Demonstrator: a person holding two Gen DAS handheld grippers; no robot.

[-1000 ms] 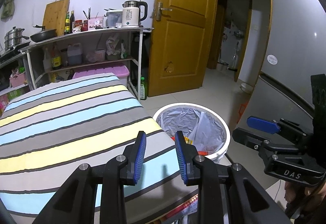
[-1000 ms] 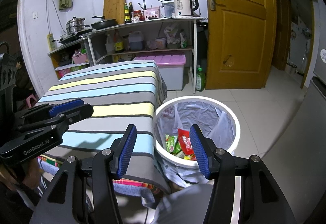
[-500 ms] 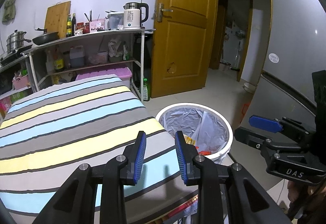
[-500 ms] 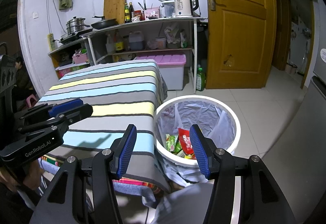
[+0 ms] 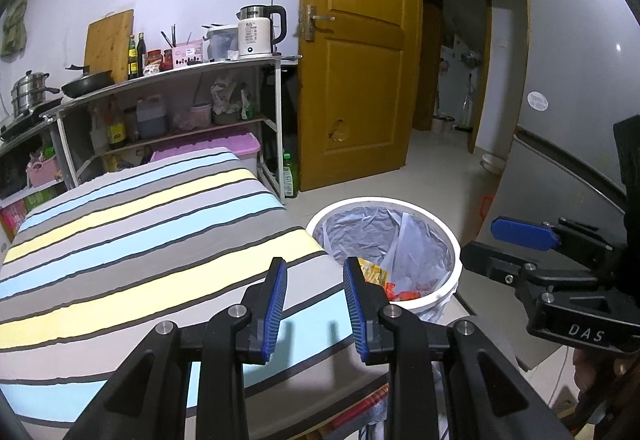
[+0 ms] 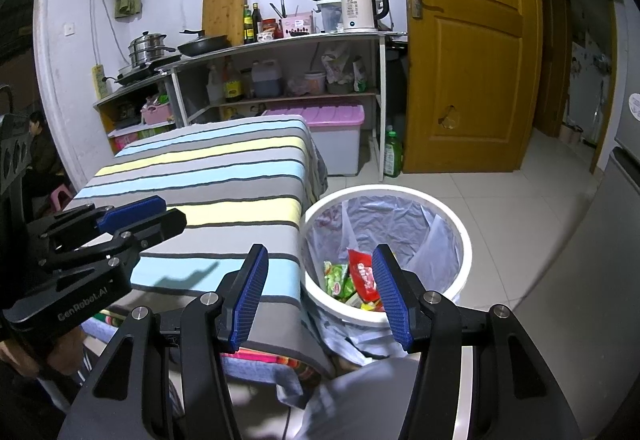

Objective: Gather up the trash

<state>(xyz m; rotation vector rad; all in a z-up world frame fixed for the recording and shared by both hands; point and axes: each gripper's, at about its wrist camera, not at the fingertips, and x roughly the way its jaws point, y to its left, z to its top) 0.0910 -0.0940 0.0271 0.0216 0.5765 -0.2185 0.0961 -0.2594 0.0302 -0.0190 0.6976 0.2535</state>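
Bin (image 6: 460, 236) holds wrappers (image 6: 360, 278); table (image 5: 140, 240) shows none. Left gripper (image 5: 314, 304) and right gripper (image 6: 320, 294) gape empty; scan before reaching.

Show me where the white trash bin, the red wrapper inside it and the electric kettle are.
white trash bin (image 6: 460, 236): right wrist view, right rim.
red wrapper (image 6: 362, 272): right wrist view, its middle.
electric kettle (image 6: 358, 14): right wrist view, white body.

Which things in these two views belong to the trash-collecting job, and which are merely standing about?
Part of the job:
- round white bin with grey plastic liner
- colourful snack wrappers inside the bin
- left gripper, open, empty
- right gripper, open, empty

Standing about:
- striped cloth-covered table
- white electric kettle
- black frying pan
- green plastic bottle
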